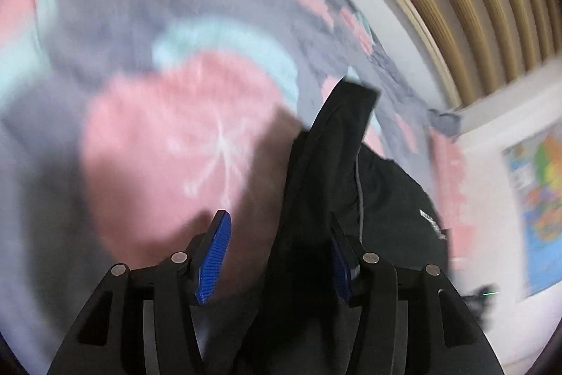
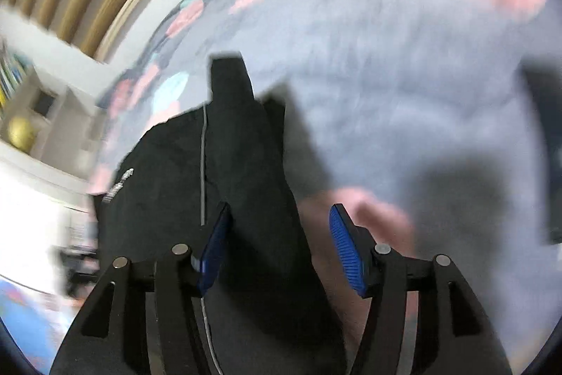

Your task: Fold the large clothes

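black garment [image 1: 316, 199] draped between both sets of jaws, over grey-pink bedspread [image 1: 158, 115]; zip line visible. left gripper [image 1: 277, 255] jaws about half open, one pad clear, cloth leaning on the other, no pinch. right gripper [image 2: 277, 248] same, cloth [image 2: 253, 164] against one pad only. likely release step: let fabric settle flat, back out straight, don't drag fold. heavy blur.

black garment [image 1: 326, 164]: 1 | patterned bedspread [image 1: 158, 115]: 1 | wall map [image 1: 541, 195]: 1
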